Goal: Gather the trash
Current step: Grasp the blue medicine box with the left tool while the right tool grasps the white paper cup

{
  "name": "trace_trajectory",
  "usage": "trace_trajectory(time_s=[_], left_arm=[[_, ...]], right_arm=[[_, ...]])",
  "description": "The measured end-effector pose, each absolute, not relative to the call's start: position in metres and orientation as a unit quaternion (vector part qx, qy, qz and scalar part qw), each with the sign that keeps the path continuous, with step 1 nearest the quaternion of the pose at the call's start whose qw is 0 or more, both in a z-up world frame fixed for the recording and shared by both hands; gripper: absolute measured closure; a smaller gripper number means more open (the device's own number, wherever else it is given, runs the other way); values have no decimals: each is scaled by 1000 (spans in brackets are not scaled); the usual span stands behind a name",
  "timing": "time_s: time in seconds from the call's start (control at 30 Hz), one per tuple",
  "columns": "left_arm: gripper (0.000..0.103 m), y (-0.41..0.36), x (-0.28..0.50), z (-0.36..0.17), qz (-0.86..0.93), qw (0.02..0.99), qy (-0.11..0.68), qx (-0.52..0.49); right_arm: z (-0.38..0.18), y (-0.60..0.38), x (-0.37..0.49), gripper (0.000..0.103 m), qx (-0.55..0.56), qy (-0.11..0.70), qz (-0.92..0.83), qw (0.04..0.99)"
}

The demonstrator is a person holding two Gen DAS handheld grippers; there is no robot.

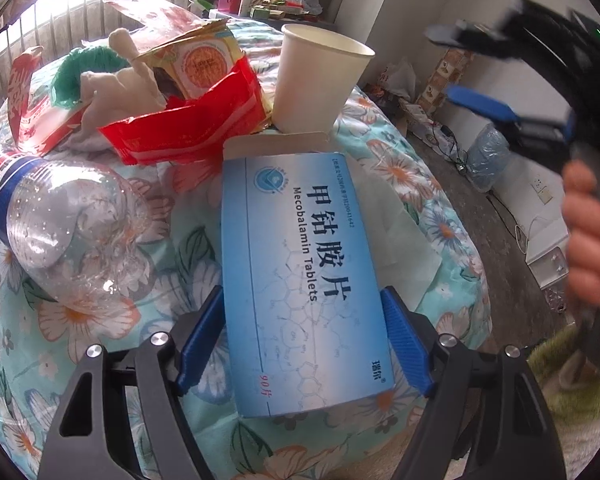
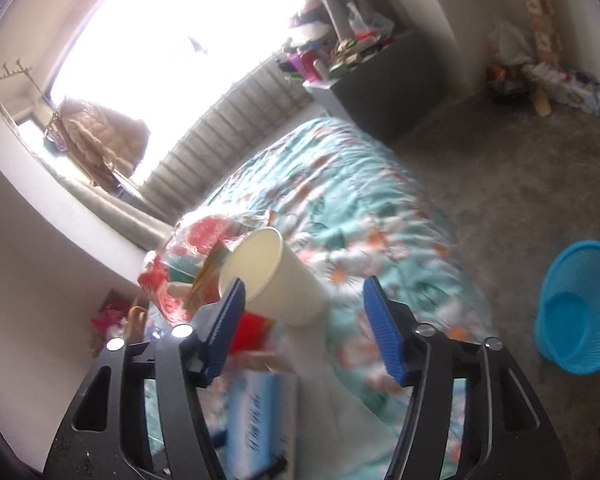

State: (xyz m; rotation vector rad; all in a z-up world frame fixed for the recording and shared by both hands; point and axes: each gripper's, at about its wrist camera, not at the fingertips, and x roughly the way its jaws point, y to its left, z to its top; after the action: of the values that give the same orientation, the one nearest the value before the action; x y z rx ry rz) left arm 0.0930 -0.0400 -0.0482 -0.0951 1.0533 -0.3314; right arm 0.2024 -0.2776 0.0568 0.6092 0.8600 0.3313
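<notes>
A blue-and-white medicine box (image 1: 300, 280) lies flat on the flowered bedspread (image 1: 432, 208). My left gripper (image 1: 302, 296) is shut on the box, a blue pad touching each long side near its closer end. Beyond the box stand a white paper cup (image 1: 316, 80), a red wrapper (image 1: 188, 132), crumpled tissue (image 1: 116, 88) and a clear plastic bottle (image 1: 72, 220). My right gripper (image 2: 305, 286) is open in the air with nothing between its fingers. The paper cup (image 2: 276, 276) shows behind its left finger. In the left wrist view the right gripper (image 1: 452, 66) hangs blurred at the upper right, held by a hand (image 1: 592, 232).
A blue mesh waste basket (image 2: 580, 308) stands on the grey floor to the right of the bed. A cluttered dark cabinet (image 2: 376, 80) sits by the window. Cables and a blue bag (image 1: 488, 152) lie on the floor beside the bed.
</notes>
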Motion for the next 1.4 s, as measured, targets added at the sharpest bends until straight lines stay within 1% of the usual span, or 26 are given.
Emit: trace_trajectory(time_s=[0.1,0.17,0.23,0.27,0.33,0.47,0.53,0.6,0.77,1.13,1.4], left_arm=[[27,-42,95,-51,-156,850,500,-47],[27,-43,94,-51,-156,851,500,-46],[27,-42,93,-50,-156,852,498,-47],[28,-42,93,-50,-156,852,498,-47],[28,-42,93,-50,-156,852,497,-46],[29,-39,91,-47,-156,854,495,-49],[29,-37,89,-44,-156,856,491,-48],[29,-36,87,-40,-157,858,487,-50],[29,-33,81,-30,-162,862,479,-45],[30,-31,58,2,-175,882,436,-24],[30,-30,62,17,-178,888,422,-35]], right_arm=[[49,-267,229,62,303,427,173,834],[43,-262,243,67,306,437,177,827],[38,-257,251,76,307,449,178,820],[33,-255,254,79,308,460,182,813],[31,-249,261,88,308,472,184,806],[30,-250,254,93,318,478,190,796],[30,-254,256,99,327,477,191,793],[30,-256,261,100,339,474,195,789],[44,-273,241,100,364,441,190,798],[80,-305,208,100,376,392,189,818],[89,-325,191,100,385,366,180,828]])
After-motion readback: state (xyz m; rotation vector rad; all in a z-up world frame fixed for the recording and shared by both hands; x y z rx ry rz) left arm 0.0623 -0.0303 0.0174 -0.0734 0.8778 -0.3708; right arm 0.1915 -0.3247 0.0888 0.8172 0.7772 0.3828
